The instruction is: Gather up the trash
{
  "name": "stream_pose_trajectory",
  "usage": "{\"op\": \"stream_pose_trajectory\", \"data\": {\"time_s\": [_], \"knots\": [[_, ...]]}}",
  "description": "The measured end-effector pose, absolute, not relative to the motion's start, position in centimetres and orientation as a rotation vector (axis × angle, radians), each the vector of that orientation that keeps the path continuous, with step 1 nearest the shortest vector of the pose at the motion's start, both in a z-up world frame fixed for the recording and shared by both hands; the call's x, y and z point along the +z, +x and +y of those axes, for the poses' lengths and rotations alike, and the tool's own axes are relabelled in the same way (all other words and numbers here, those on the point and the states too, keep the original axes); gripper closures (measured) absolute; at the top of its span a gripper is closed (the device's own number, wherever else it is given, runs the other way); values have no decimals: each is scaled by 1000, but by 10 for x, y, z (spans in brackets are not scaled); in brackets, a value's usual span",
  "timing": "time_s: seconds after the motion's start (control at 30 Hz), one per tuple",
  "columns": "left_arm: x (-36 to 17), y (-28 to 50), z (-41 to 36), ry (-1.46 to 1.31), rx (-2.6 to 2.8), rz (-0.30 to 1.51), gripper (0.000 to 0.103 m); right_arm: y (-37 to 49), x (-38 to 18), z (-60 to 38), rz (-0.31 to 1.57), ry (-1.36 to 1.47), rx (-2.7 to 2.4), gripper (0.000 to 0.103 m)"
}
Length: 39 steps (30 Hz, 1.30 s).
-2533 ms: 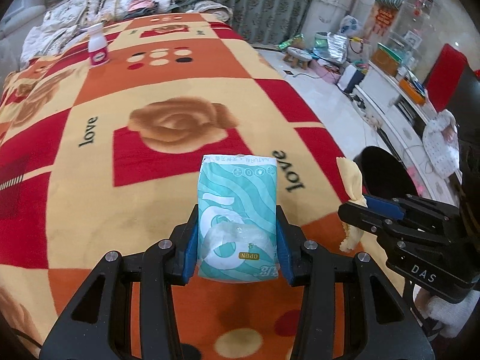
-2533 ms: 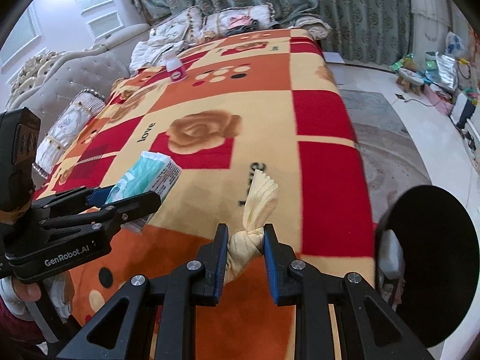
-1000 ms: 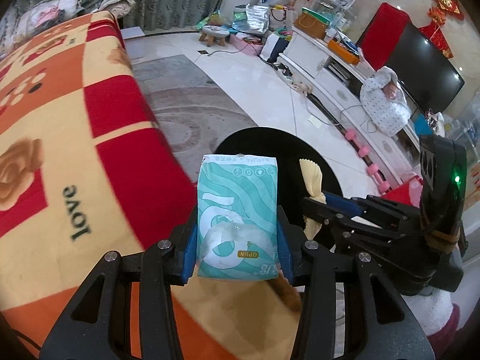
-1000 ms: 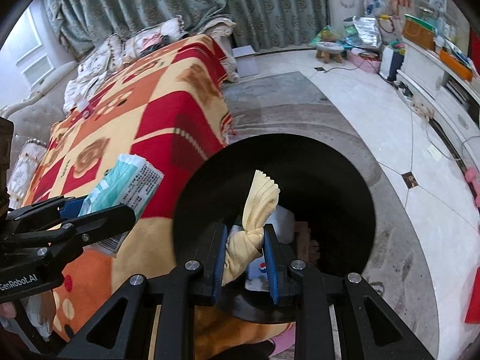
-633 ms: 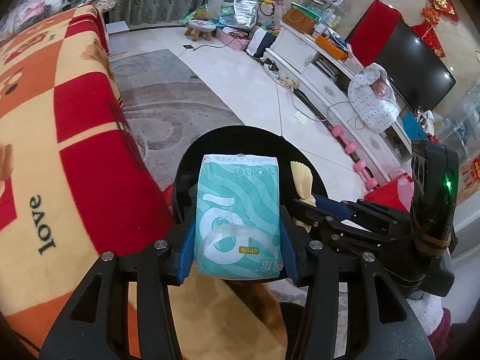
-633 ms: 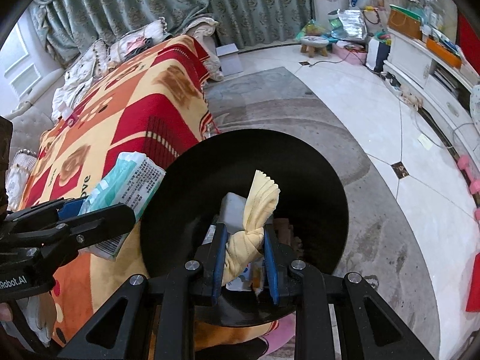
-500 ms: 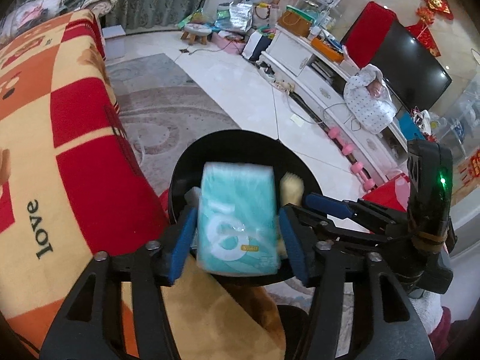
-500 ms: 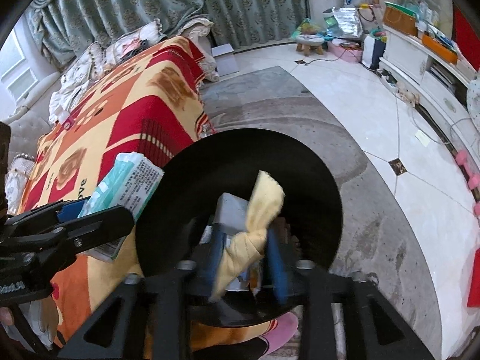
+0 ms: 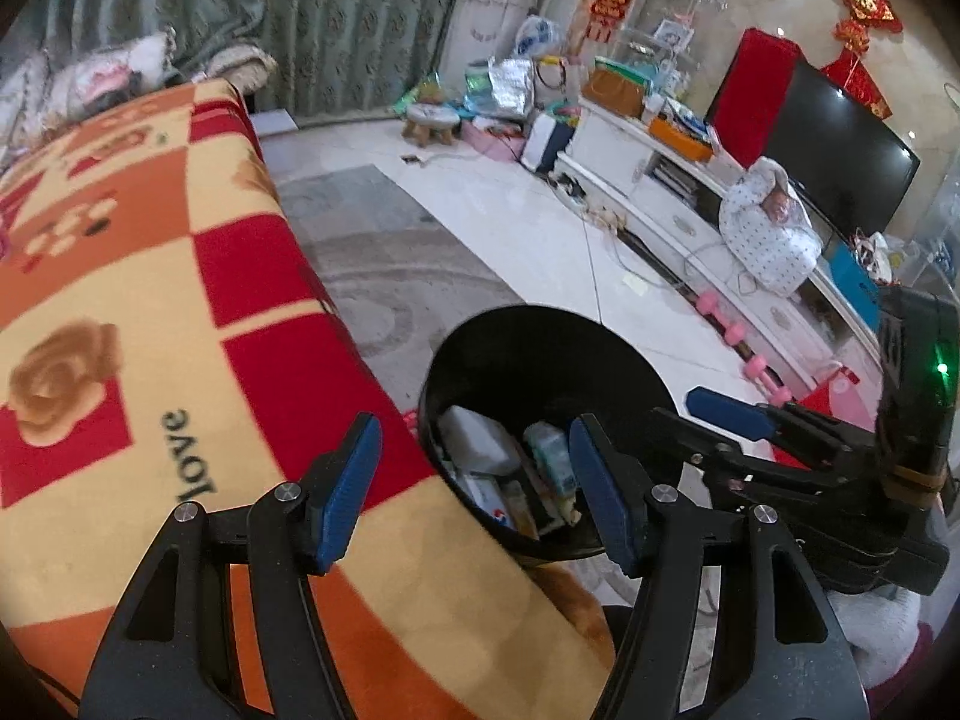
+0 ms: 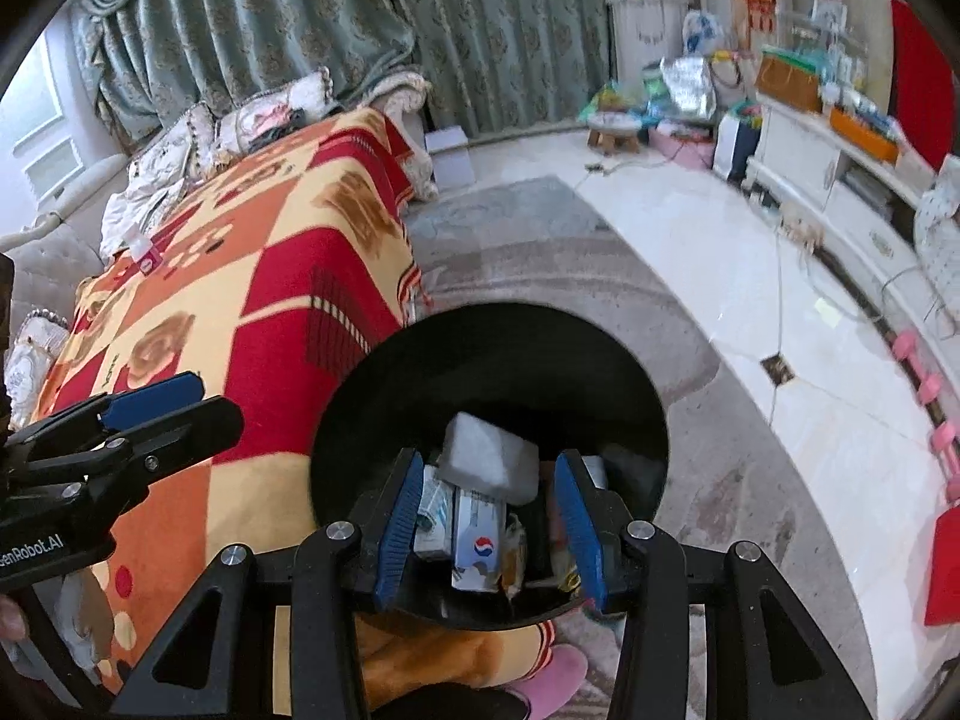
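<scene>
A black round trash bin [image 9: 480, 348] stands on the floor beside the bed and also shows in the right wrist view [image 10: 420, 372]. Inside lie a teal tissue pack [image 9: 552, 456], a white block [image 10: 486, 459], a carton with a red and blue logo [image 10: 477, 546] and other wrappers. My left gripper [image 9: 474, 486] is open and empty, above the bin's near rim and the blanket edge. My right gripper [image 10: 489, 531] is open and empty, right above the bin's opening. The yellow cloth is not clearly visible.
The bed with a red, orange and yellow blanket [image 9: 120, 312] fills the left. A small white bottle [image 10: 144, 252] stands far up the bed. A white TV cabinet [image 9: 678, 180], pink dumbbells [image 9: 738, 336] and a grey rug [image 10: 540, 252] lie beyond the bin.
Both grippers opened over the bin. The teal tissue pack dropped from my left gripper and the yellow cloth dropped from my right gripper into the bin.
</scene>
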<state>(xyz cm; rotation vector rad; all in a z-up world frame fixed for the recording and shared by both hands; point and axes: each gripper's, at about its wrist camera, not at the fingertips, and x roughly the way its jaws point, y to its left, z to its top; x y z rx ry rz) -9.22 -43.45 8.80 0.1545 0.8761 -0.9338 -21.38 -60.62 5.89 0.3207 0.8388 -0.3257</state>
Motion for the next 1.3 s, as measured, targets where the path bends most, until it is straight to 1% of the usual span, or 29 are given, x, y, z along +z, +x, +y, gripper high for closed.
{"op": "stream_pose_trajectory", "data": {"time_s": [0.2,0.57,0.6,0.73,0.8,1.3], "knots": [[107,-106,-411,180,-875,779,39,-225,86,-583,757,263,-379,58],[132,-122,-375,165,-832,676,39,-236,116,-543,663,213,-420,55],[134,-122,-372,163,-828,670,39,-237,118,-540,655,207,-424,53],[138,-125,-364,162,-816,639,39,-241,128,-531,615,184,-442,40],[140,-124,-361,160,-815,631,39,-243,133,-527,597,166,-456,38],[144,-122,-354,145,-787,608,39,-238,142,-518,578,156,-458,34]]}}
